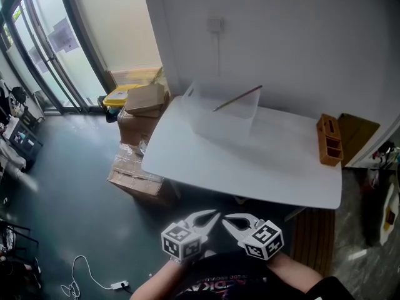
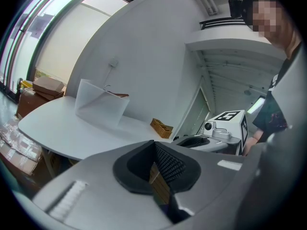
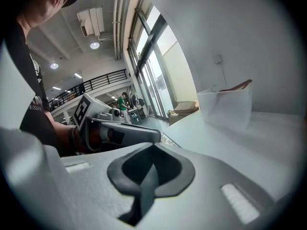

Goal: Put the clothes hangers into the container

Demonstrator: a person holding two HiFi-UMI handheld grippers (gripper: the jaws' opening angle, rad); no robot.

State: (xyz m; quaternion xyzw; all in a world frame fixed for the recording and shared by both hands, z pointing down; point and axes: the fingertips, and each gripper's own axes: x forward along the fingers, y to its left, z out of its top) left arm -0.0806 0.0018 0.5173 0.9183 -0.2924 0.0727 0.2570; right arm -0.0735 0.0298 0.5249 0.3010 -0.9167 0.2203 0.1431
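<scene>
Nearest to the person, in front of the near edge of the table [image 1: 250, 170], the two hand-held grippers hang side by side over the dark floor, with their tips close to each other; the left gripper [image 1: 214, 215] has its jaws together, and its own view shows nothing between the pads; the right gripper [image 1: 225, 219] also has its jaws pressed together and holds nothing. On the floor at the person's left lies a power strip [image 1: 119, 285] with a white cable; beside the left edge of the table stand stacked cardboard boxes [image 1: 145, 102]. The white table is mostly bare; at its right edge stands a small wooden organizer [image 1: 329, 140] with open compartments. At the far left corner of the table stands the translucent container [image 1: 232, 122], upright and well apart from both grippers; one wooden clothes hanger [image 1: 239, 98] is in it, tilted, with its upper end resting on the far right part of the rim and reaching a little over it. Behind the container is the white wall with a small wall switch [image 1: 215, 25]; the left gripper view shows the same container and hanger far beyond the closed jaws.
</scene>
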